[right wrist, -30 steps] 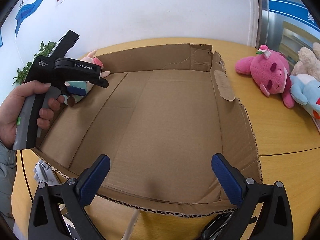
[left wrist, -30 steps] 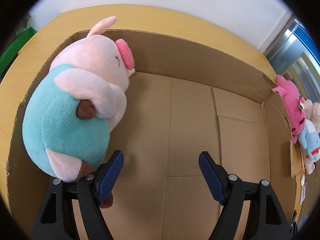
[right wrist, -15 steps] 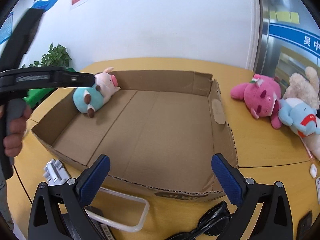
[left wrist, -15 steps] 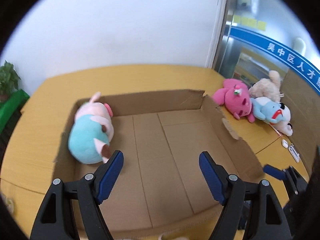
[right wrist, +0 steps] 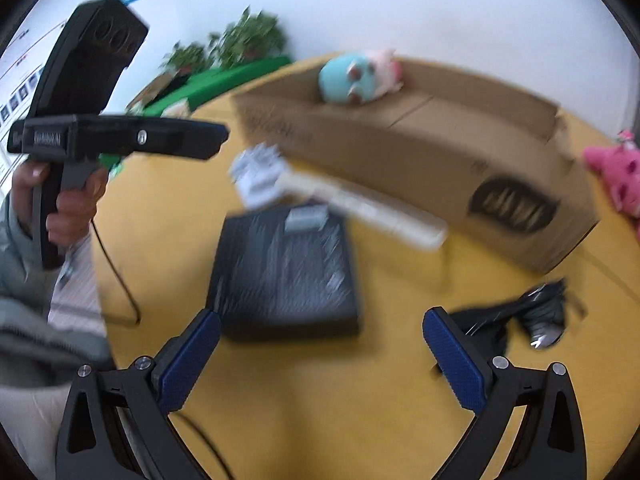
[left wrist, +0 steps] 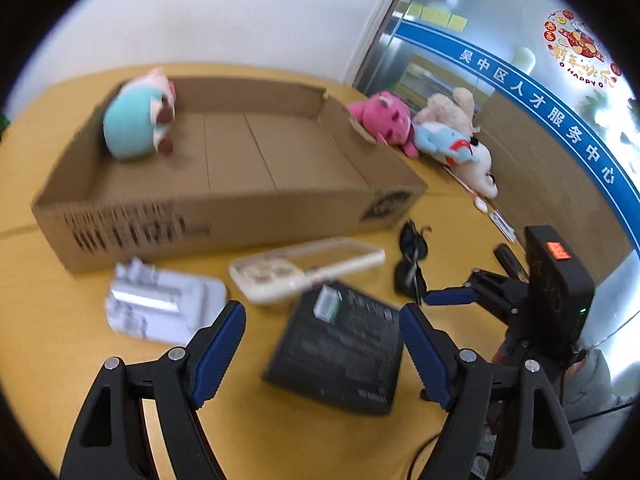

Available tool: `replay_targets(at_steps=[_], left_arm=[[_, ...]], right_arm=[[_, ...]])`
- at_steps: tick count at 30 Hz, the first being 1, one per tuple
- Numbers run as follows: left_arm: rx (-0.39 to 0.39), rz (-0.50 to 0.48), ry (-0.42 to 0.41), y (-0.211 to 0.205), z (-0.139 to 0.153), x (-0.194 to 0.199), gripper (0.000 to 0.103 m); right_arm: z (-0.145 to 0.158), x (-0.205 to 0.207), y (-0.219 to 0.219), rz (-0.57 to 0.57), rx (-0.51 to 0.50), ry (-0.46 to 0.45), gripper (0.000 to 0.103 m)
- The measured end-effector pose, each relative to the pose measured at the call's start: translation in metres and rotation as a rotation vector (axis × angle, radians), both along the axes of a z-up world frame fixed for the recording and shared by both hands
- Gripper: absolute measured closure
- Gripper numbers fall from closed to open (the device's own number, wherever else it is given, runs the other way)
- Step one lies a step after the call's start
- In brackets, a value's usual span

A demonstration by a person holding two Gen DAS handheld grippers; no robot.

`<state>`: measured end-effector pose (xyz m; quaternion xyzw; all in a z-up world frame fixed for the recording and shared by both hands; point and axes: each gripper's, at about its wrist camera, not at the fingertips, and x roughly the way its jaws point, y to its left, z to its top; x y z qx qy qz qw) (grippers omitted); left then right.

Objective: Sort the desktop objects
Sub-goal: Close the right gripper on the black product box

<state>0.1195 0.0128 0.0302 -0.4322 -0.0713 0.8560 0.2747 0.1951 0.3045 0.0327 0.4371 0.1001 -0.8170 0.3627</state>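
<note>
Desktop clutter lies before the cardboard box, where the black box sits just beside the sunglasses and cream case, so the empty, wide-open left gripper and right gripper risk nudging neighbours.

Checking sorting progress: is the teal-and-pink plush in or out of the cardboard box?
In: the plush lies inside the box, at its far corner.
</note>
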Motion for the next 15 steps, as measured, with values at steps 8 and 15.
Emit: replay_targets(at_steps=[8,15], left_arm=[[0.084,0.060,-0.158,-0.005,-0.042,0.008,0.025],[0.104,0.082,-0.231,-0.019,-0.064,0.008,0.025]], right_arm=[[-0.013,-0.010,-0.017,-0.011,-0.049,0.007,0.000],[-0.019,0.002,-0.044,0.187,-0.126,-0.089,0.000]])
